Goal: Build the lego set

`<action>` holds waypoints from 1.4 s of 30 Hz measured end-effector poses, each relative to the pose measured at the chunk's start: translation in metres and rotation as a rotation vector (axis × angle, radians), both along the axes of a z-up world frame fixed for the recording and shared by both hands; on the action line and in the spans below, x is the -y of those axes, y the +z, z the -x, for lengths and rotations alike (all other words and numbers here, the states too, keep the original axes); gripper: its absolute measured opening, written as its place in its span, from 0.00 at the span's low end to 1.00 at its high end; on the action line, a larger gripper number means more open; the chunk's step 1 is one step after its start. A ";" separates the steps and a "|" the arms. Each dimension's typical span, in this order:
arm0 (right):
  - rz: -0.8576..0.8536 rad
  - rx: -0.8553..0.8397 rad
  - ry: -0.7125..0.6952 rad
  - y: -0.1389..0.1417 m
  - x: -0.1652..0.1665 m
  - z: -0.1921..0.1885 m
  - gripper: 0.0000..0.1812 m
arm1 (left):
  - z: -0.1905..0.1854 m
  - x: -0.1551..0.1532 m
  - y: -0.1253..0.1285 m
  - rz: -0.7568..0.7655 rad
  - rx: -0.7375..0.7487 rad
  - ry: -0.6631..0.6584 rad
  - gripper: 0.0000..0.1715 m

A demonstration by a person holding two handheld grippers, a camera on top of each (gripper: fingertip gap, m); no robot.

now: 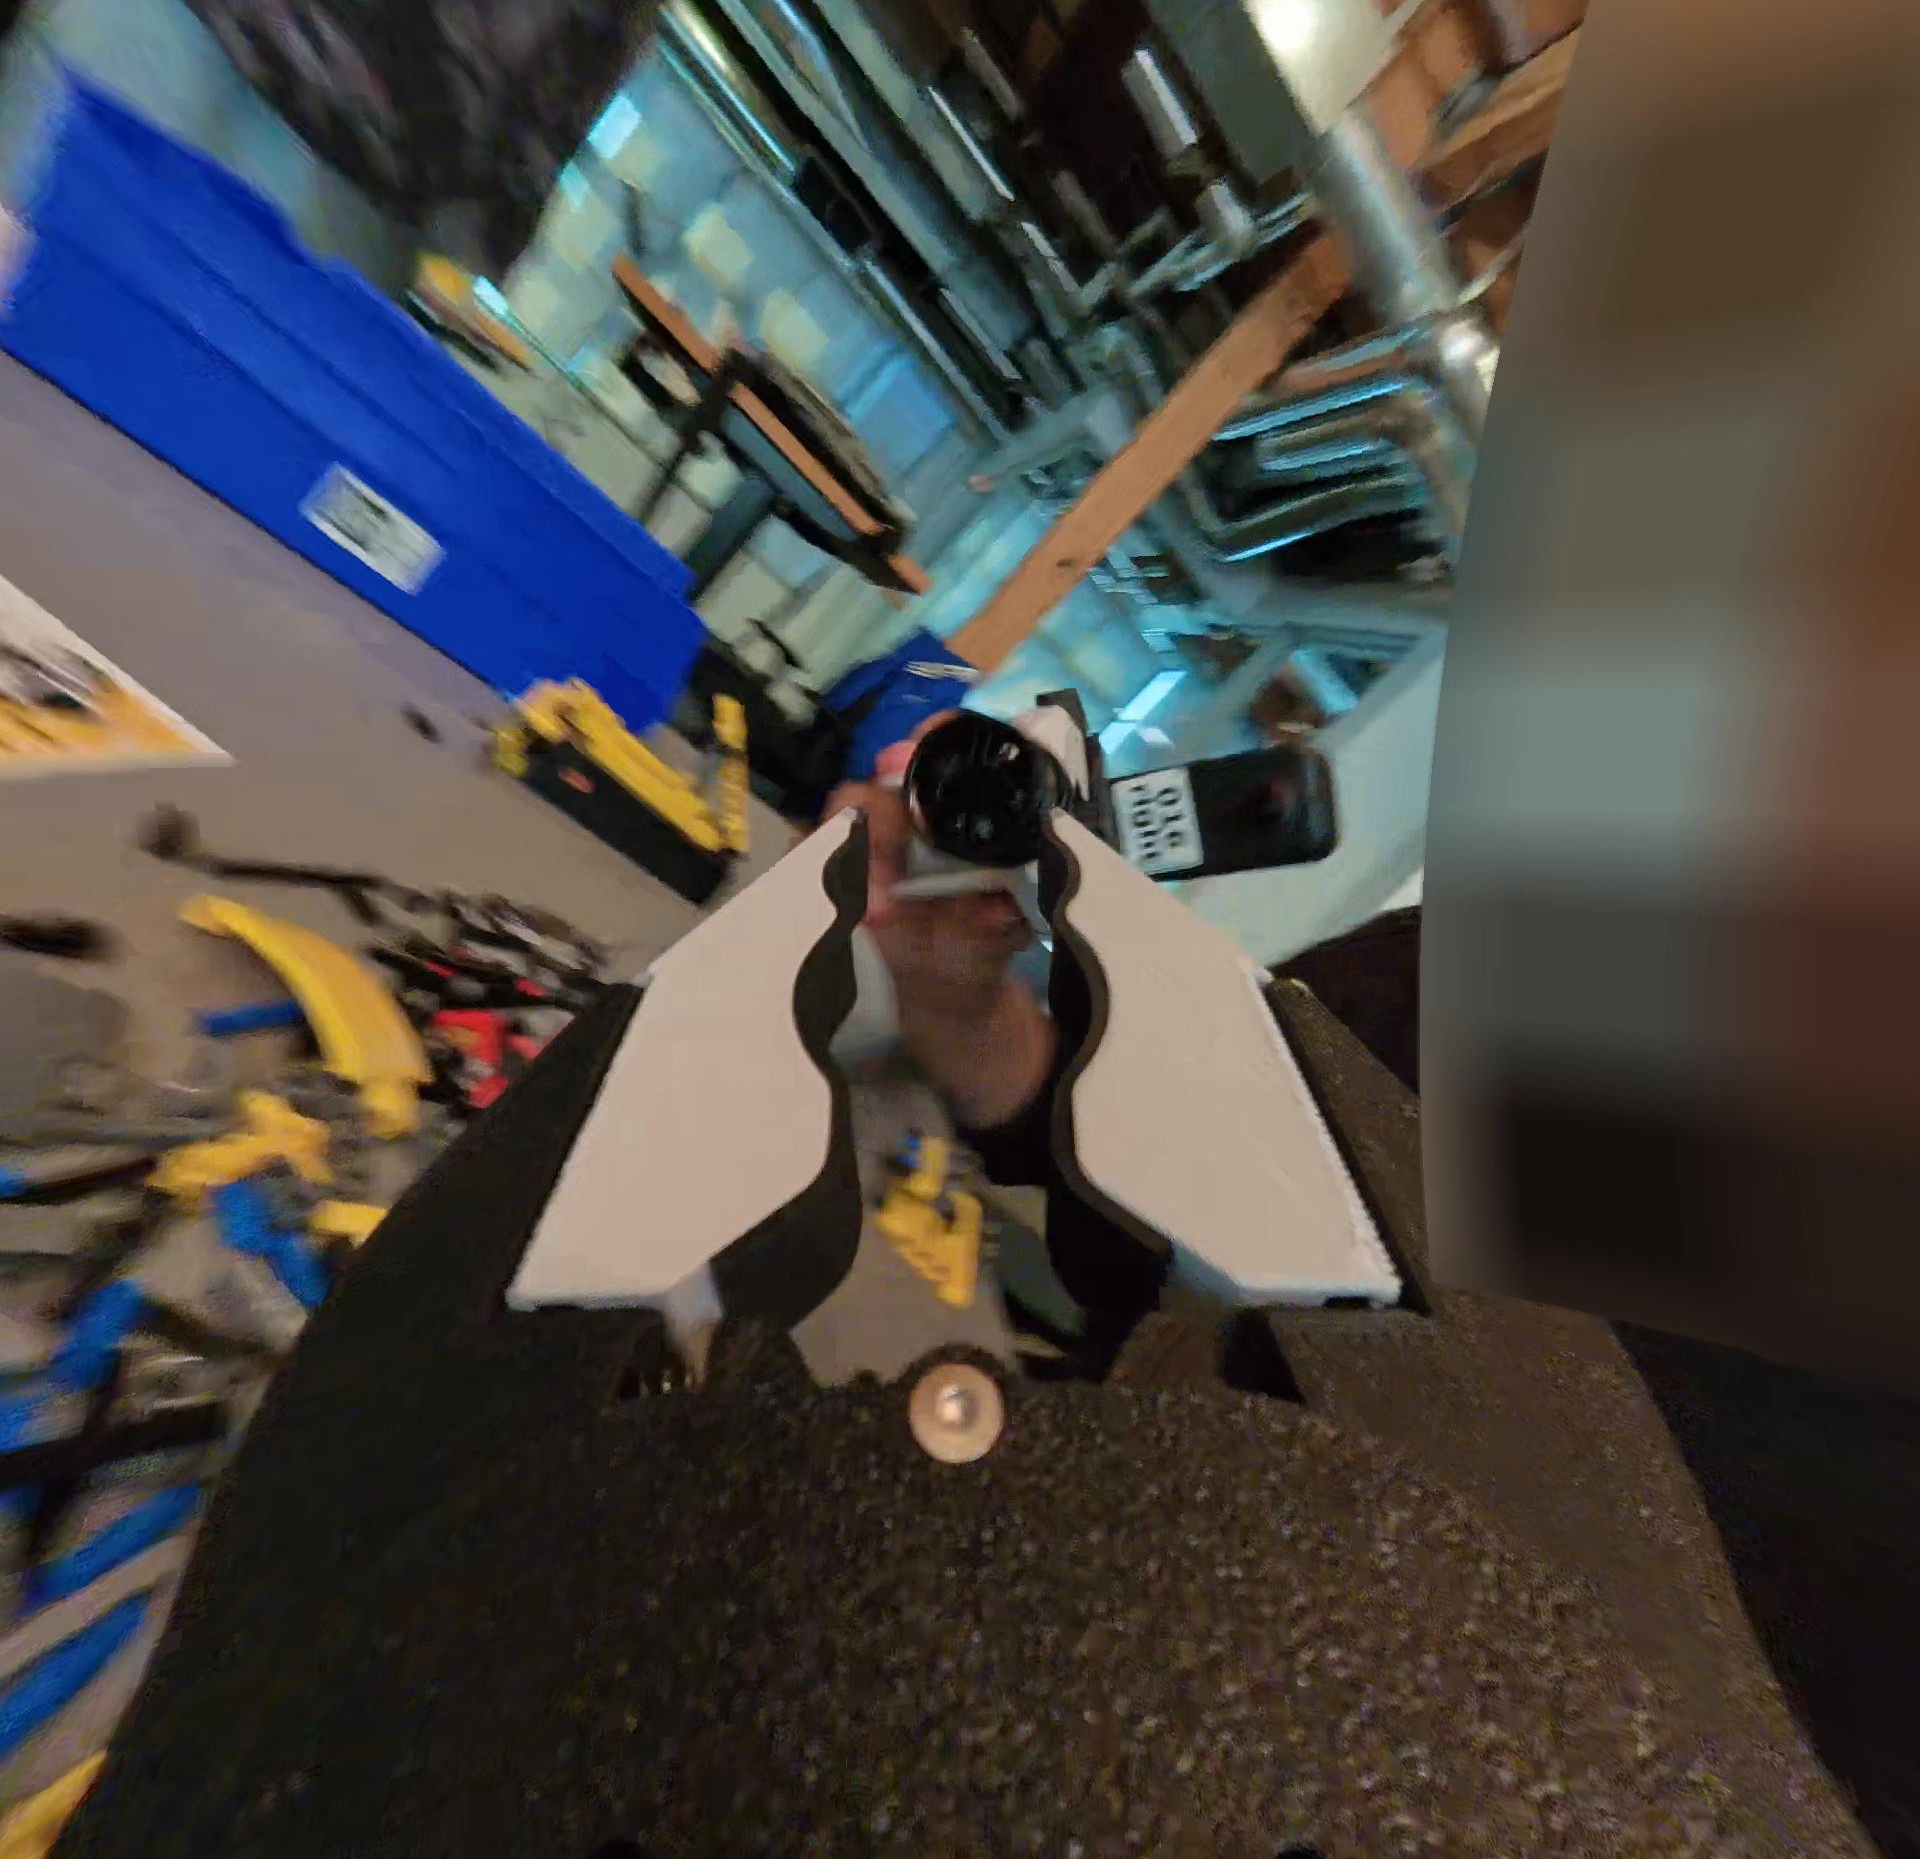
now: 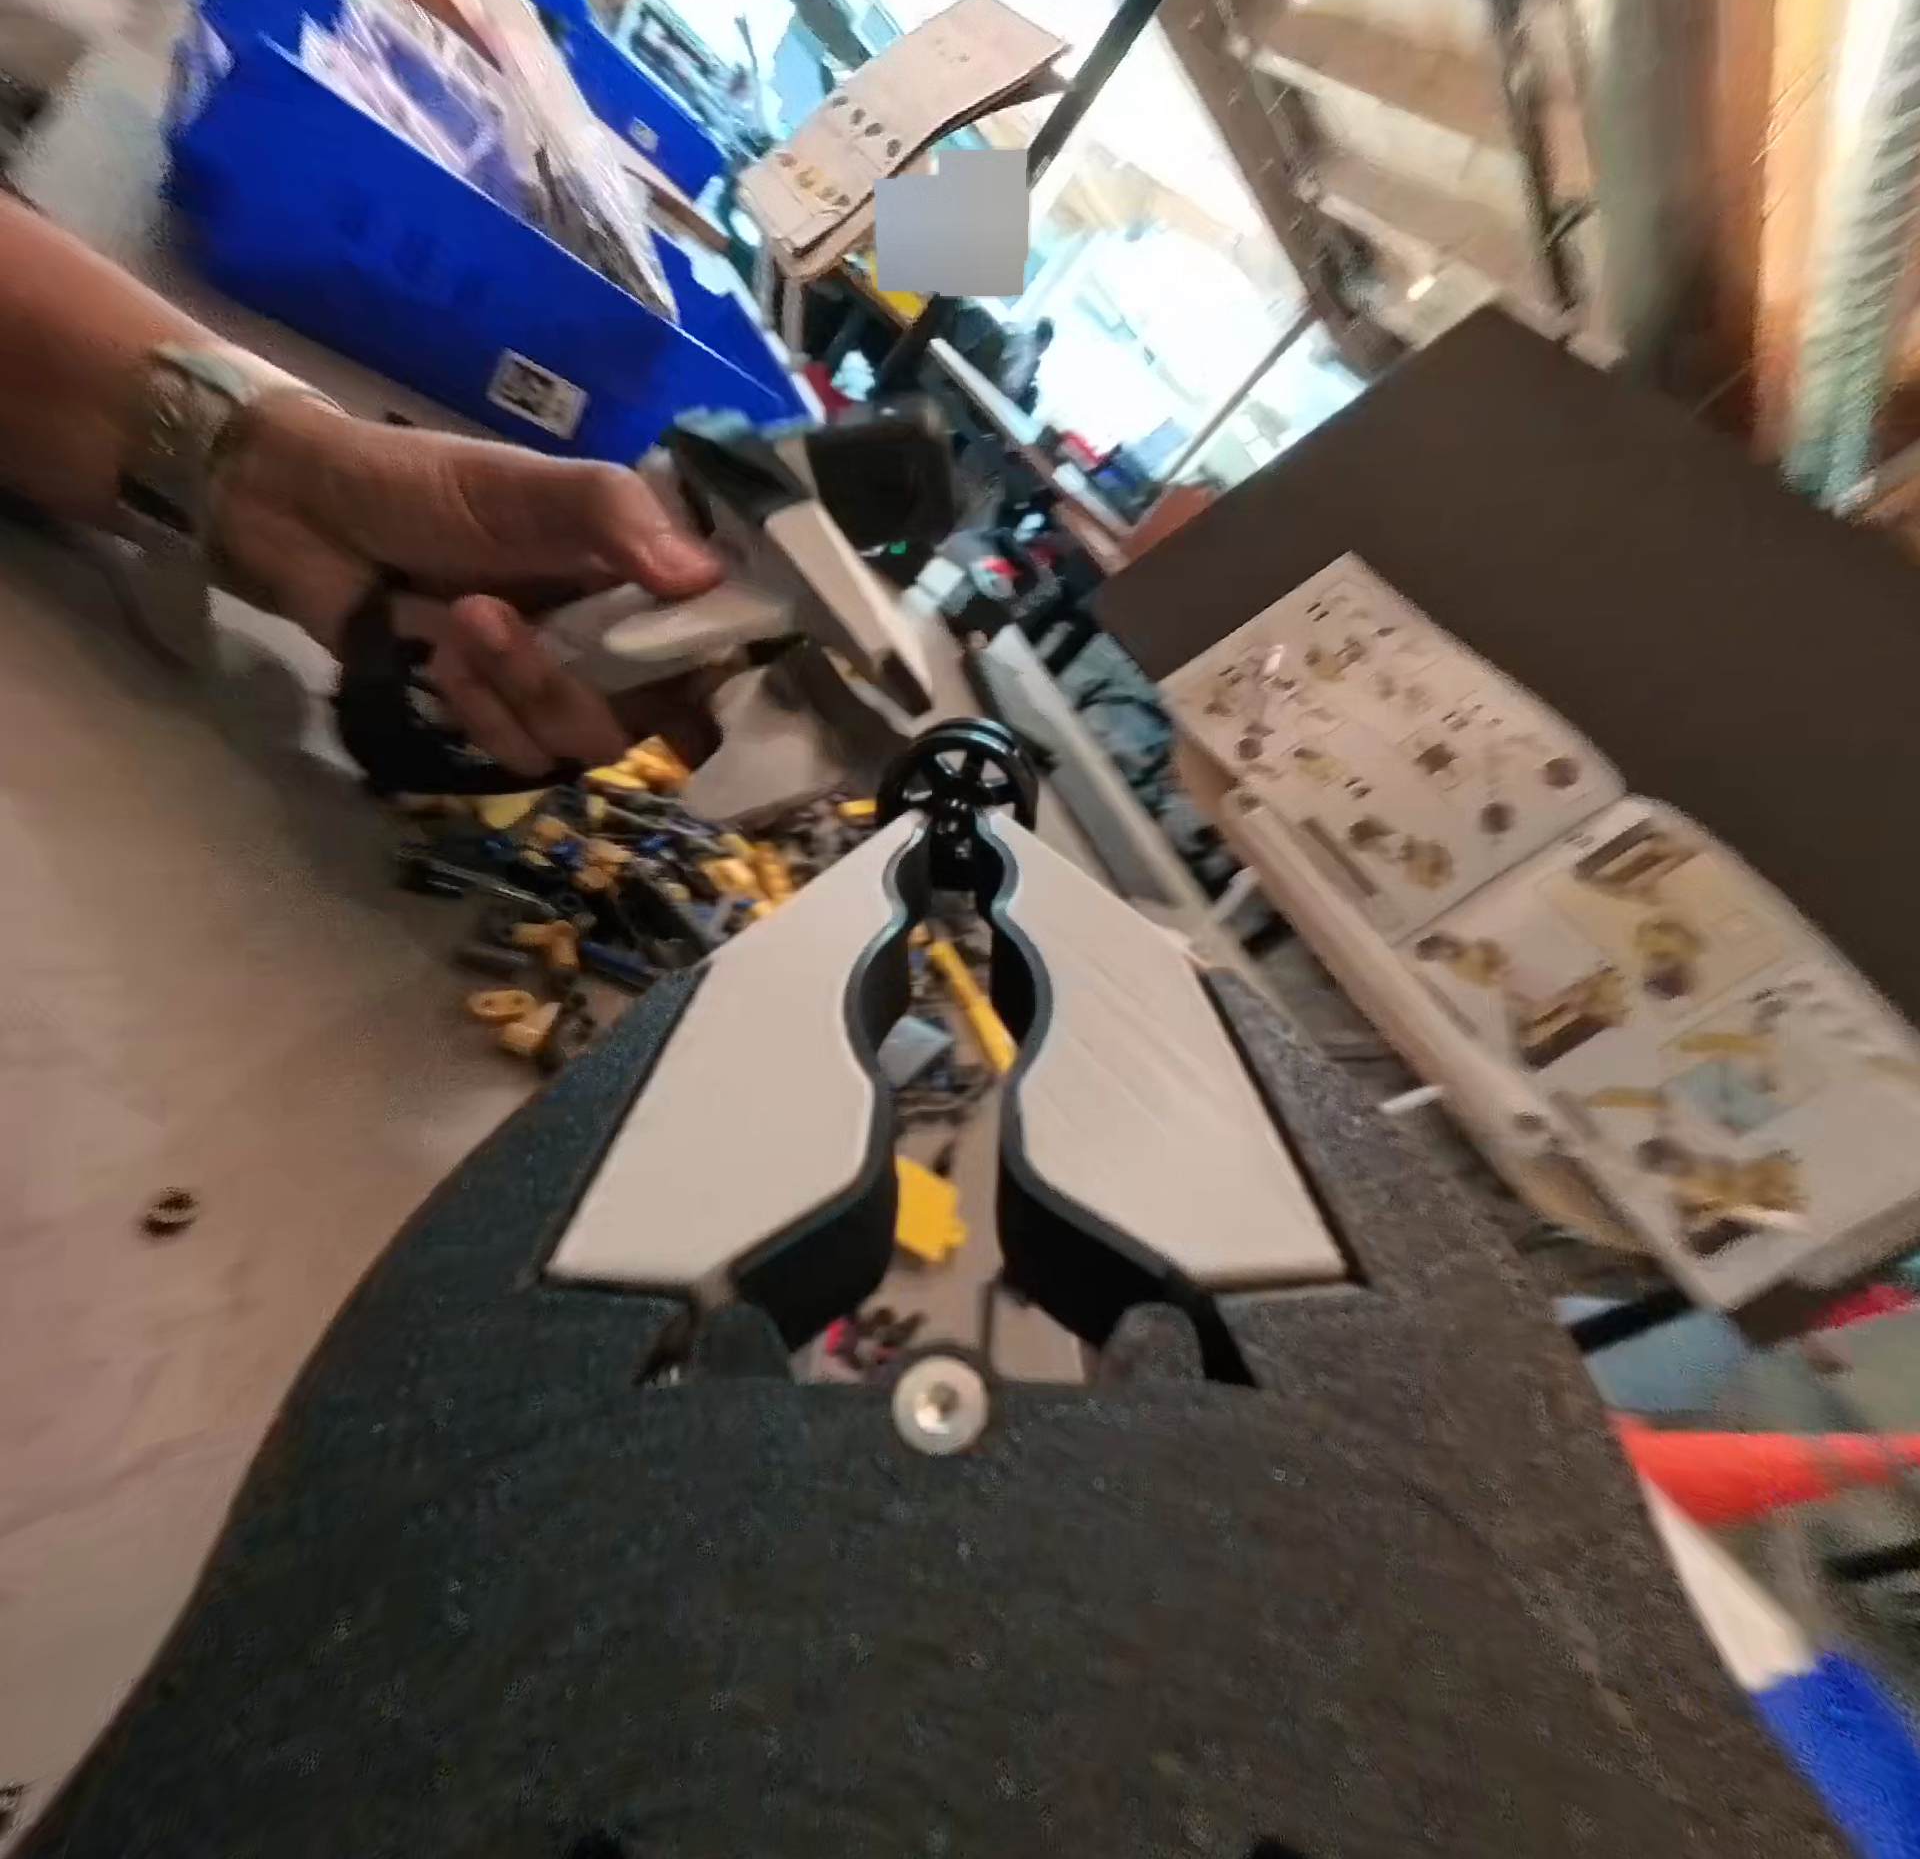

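Note:
My right gripper (image 2: 954, 835) is shut on the thin axle of a small black spoked wheel (image 2: 956, 770), which stands just past its fingertips. In the left wrist view the same wheel (image 1: 982, 786) sits at the tips of my left gripper (image 1: 956, 833). That gripper's jaws stand apart, with a gap showing beside the wheel. Behind the wheel there I see the right gripper's white finger (image 1: 1060, 744), its camera (image 1: 1247, 812) and the hand holding it (image 1: 945, 936). The right wrist view shows the left gripper (image 2: 831, 604) up and left of the wheel, held by a hand (image 2: 468, 531).
A heap of yellow, black and blue building pieces (image 2: 623, 874) lies on the grey table (image 2: 156, 926), also seen in the left view (image 1: 312, 1030). A blue bin (image 2: 416, 230) stands at the back left. An open instruction booklet (image 2: 1507, 926) lies on the right. A small black ring (image 2: 169, 1209) lies apart.

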State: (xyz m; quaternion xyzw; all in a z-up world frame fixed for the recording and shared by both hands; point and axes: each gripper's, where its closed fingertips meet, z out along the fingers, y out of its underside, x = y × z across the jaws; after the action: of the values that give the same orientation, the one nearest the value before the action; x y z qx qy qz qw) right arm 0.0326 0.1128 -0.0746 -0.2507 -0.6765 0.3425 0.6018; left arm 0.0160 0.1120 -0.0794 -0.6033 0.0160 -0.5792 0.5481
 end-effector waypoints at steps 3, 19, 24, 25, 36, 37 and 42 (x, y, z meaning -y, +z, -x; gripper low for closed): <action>0.229 0.106 0.062 -0.006 0.001 -0.001 0.03 | 0.015 0.005 0.013 -0.113 -0.302 0.199 0.18; 0.038 0.990 0.019 -0.110 0.060 -0.066 0.04 | 0.047 0.004 -0.043 0.106 -0.845 0.378 0.04; 0.015 1.106 0.051 -0.114 0.062 -0.074 0.04 | 0.051 0.004 -0.042 0.089 -0.842 0.401 0.04; 0.004 1.123 0.068 -0.114 0.063 -0.075 0.04 | 0.051 0.004 -0.041 0.089 -0.834 0.400 0.04; 0.099 1.209 0.147 -0.119 0.060 -0.063 0.04 | 0.054 0.005 -0.041 0.084 -0.834 0.416 0.04; 0.126 1.221 0.129 -0.120 0.059 -0.065 0.04 | 0.053 0.005 -0.040 0.084 -0.823 0.412 0.04; 0.286 1.219 0.080 -0.112 0.061 -0.065 0.04 | 0.046 0.007 -0.030 0.061 -0.730 0.370 0.04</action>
State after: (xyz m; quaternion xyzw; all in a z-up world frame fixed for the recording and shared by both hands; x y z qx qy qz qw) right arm 0.0981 0.0515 -0.1870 -0.4535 -0.8544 0.2474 0.0549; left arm -0.0304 0.1046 -0.1098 -0.7778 0.0832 -0.2190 0.5832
